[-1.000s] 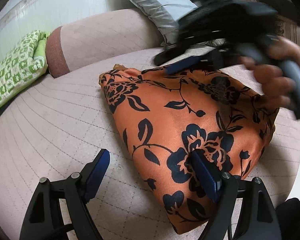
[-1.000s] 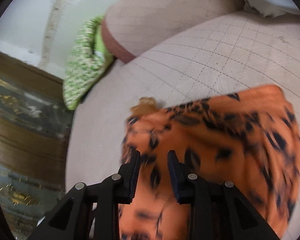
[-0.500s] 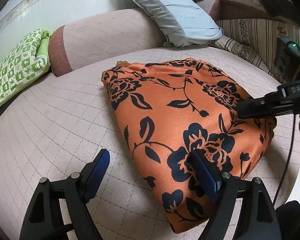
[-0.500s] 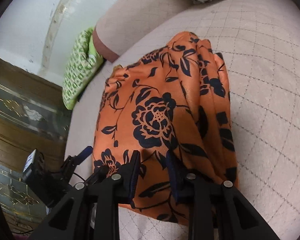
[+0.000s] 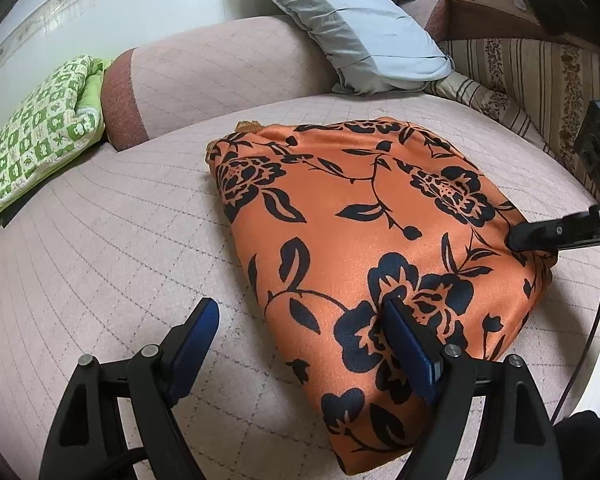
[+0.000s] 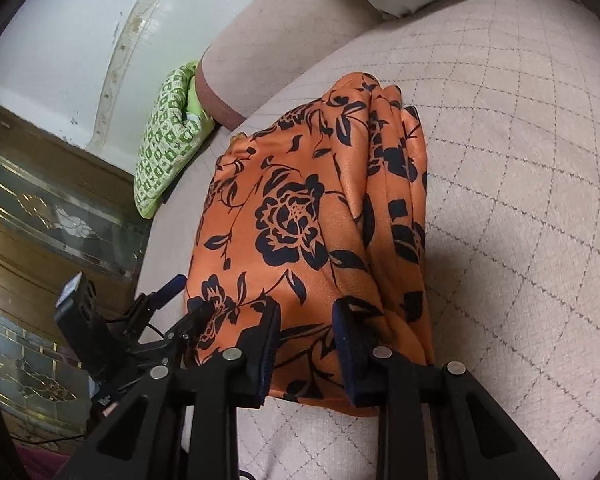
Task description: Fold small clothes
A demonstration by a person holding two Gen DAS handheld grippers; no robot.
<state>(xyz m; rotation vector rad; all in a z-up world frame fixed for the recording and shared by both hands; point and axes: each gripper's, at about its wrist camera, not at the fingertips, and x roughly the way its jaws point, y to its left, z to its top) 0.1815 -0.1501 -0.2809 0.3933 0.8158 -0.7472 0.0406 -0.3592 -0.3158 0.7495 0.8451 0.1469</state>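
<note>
- Now that the fold has been carried across, the orange floral garment [image 5: 360, 248] is lying as a layered bundle on the quilted sofa seat [image 5: 100, 248], right of the green checked cushion [image 5: 32, 132].
- Its right edge is being pinched by the right gripper [image 6: 306, 344], brought down from above the cloth.
- The left gripper [image 5: 300, 344] is being held wide apart, one pad resting on the near edge.
- Another fold is probably being set up.
</note>
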